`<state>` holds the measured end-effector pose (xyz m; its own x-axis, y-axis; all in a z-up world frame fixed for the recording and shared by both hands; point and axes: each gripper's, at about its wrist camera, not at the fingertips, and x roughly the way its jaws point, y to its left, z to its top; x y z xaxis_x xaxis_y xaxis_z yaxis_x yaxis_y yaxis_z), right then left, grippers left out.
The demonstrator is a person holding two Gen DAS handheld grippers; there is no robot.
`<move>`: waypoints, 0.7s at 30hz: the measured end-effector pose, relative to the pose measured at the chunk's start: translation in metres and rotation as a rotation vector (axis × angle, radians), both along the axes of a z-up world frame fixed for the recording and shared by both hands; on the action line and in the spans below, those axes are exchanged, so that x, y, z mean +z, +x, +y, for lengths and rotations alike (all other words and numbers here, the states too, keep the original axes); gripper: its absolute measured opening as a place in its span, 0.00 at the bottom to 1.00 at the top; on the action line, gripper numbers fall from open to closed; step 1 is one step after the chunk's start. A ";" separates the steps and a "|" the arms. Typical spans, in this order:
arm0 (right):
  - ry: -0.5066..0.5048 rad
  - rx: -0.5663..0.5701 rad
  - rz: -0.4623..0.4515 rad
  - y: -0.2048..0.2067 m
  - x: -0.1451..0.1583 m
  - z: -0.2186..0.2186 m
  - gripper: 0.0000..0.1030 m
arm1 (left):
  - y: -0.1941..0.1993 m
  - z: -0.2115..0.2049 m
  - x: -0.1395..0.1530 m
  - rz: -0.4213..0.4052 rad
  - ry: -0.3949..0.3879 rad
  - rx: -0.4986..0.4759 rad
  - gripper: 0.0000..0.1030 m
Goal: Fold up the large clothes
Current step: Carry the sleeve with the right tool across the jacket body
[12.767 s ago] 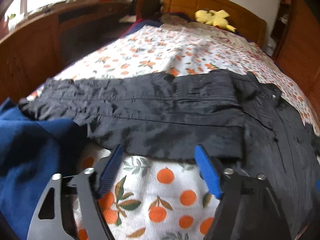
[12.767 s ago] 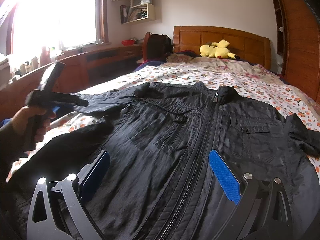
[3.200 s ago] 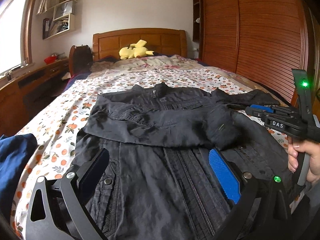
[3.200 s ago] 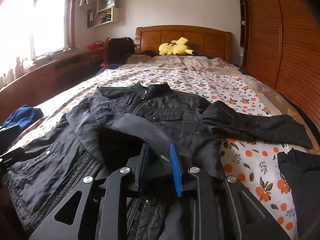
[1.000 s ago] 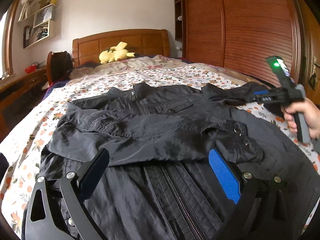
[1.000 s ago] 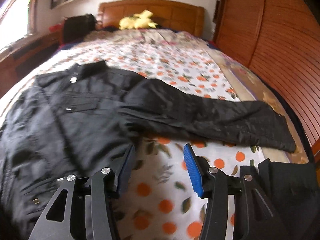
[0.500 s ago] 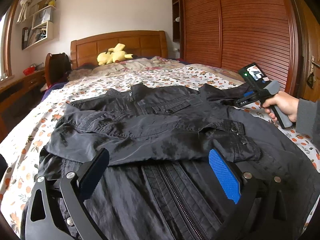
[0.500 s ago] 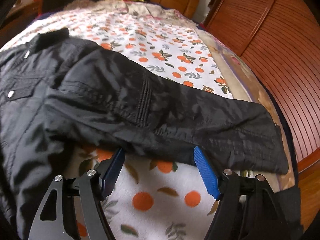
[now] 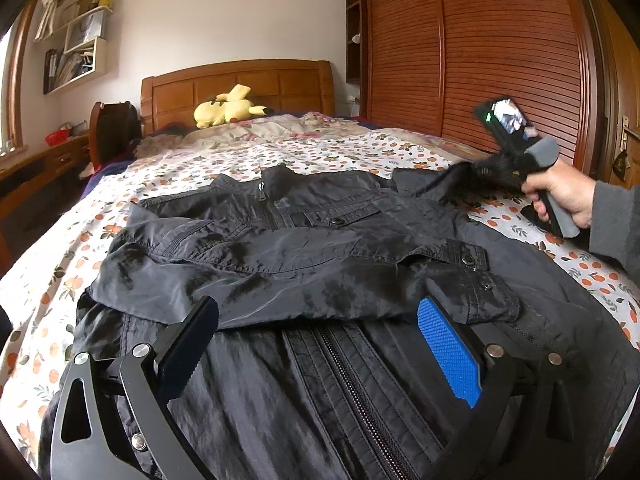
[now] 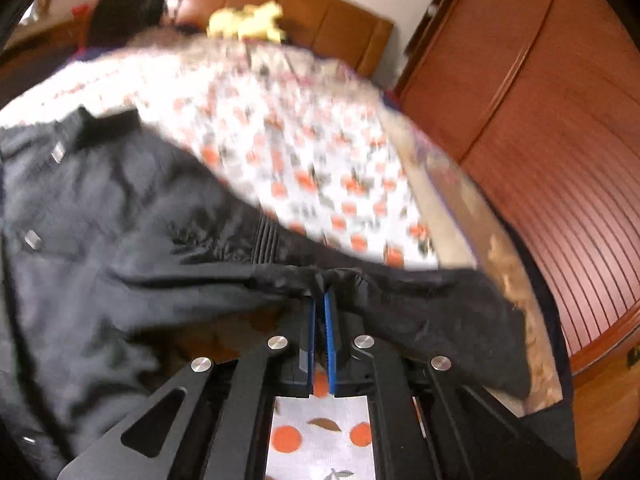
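Observation:
A black zip jacket [image 9: 304,360] lies face up on the bed. Its left sleeve [image 9: 304,268] is folded across the chest. My left gripper [image 9: 316,332] is open and empty, hovering low over the jacket's front below that sleeve. My right gripper [image 10: 319,300] is shut on the near edge of the jacket's right sleeve [image 10: 420,304], which stretches out to the right over the sheet and is lifted a little. In the left wrist view the right gripper [image 9: 486,170] shows at the far right, held by a hand, with sleeve cloth bunched at its tip.
The bed has an orange-print sheet [image 9: 328,156] and a wooden headboard [image 9: 240,88] with a yellow plush toy [image 9: 226,110]. A slatted wooden wardrobe [image 9: 500,60] runs along the right side. A desk and shelves stand to the left.
My right gripper has closed on the right sleeve's edge; half a second ago it was open just short of it. The sleeve now rises a little. The left gripper has stayed put.

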<state>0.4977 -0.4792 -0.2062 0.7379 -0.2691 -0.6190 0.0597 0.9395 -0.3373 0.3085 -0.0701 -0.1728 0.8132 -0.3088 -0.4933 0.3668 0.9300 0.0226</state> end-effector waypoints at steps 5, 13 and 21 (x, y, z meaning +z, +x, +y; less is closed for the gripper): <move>0.047 0.145 -0.074 -0.024 0.035 0.040 0.03 | 0.000 0.000 -0.002 0.003 -0.004 0.002 0.97; 0.105 0.354 0.011 -0.065 0.026 0.111 0.04 | 0.000 0.001 -0.001 0.002 -0.005 0.002 0.97; 0.147 0.331 0.086 -0.096 0.001 0.099 0.28 | 0.000 0.000 -0.002 0.005 -0.009 0.001 0.97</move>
<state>0.4020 -0.3797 -0.2055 0.7139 0.0719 -0.6966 -0.2782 0.9420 -0.1878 0.3088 -0.0706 -0.1745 0.8109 -0.3128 -0.4946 0.3664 0.9304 0.0123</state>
